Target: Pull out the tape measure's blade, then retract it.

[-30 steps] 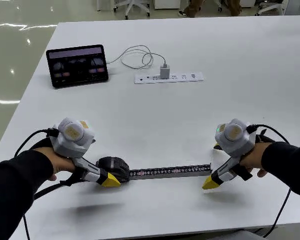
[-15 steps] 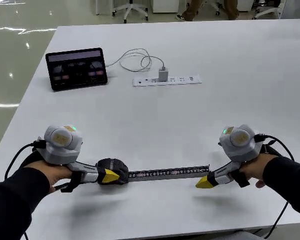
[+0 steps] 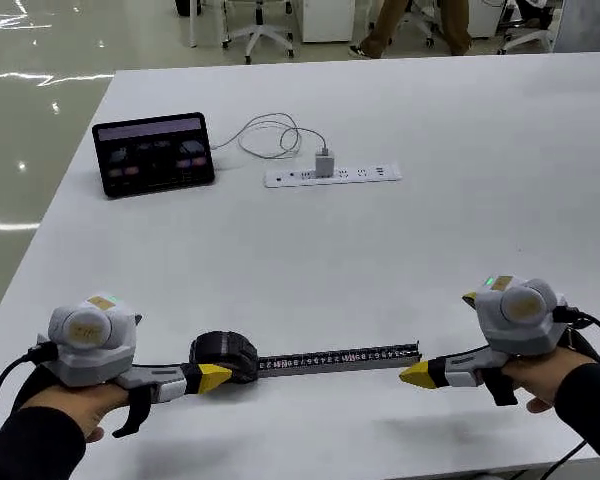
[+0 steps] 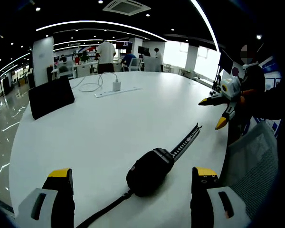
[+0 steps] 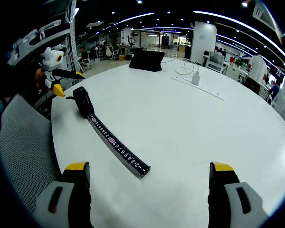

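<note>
Both left gripper [image 3: 212, 378] and right gripper [image 3: 418, 375] spread open fingers [image 4: 61, 178]; tape measure [image 3: 223, 355] blade [image 3: 340, 357] lies crosswise, tip rightward.

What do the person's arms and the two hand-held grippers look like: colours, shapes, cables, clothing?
The left hand-held gripper and the right hand-held gripper look alike: grey and white bodies, black grips, and jaws that end in yellow wedge-shaped tips. A black cable runs from the back of each. The person wears black long sleeves that reach the wrists.
</note>
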`<state>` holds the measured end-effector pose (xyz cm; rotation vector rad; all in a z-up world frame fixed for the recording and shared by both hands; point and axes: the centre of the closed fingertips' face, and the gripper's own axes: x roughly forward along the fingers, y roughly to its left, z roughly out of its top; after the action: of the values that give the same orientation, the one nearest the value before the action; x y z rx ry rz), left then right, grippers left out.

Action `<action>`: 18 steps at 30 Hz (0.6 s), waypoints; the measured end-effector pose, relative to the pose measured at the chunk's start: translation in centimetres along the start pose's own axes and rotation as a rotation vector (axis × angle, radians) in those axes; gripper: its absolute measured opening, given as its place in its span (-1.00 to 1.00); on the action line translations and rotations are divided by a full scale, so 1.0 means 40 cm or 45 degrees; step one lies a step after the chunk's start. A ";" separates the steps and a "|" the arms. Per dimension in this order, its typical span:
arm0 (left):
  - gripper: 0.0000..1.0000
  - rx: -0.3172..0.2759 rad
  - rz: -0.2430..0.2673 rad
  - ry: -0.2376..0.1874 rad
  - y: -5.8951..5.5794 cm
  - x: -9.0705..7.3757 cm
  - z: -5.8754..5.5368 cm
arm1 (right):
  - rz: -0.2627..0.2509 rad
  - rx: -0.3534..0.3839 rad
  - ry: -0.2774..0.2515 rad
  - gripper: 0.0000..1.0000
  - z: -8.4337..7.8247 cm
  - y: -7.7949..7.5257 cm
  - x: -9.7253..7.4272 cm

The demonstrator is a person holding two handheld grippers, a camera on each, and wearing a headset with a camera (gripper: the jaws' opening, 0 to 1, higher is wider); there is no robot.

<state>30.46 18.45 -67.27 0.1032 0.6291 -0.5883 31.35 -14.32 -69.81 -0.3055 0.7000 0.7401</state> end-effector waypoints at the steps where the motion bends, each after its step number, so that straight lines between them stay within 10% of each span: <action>1: 1.00 0.003 0.016 -0.010 0.004 -0.008 0.002 | -0.004 0.011 -0.009 1.00 -0.001 0.001 -0.009; 18: 1.00 -0.018 0.048 0.016 -0.002 -0.088 -0.058 | -0.041 0.097 -0.041 1.00 -0.072 0.033 -0.098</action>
<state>26.91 20.71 -67.10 0.1058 0.6421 -0.5470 27.00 -16.79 -69.28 -0.2344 0.6896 0.6844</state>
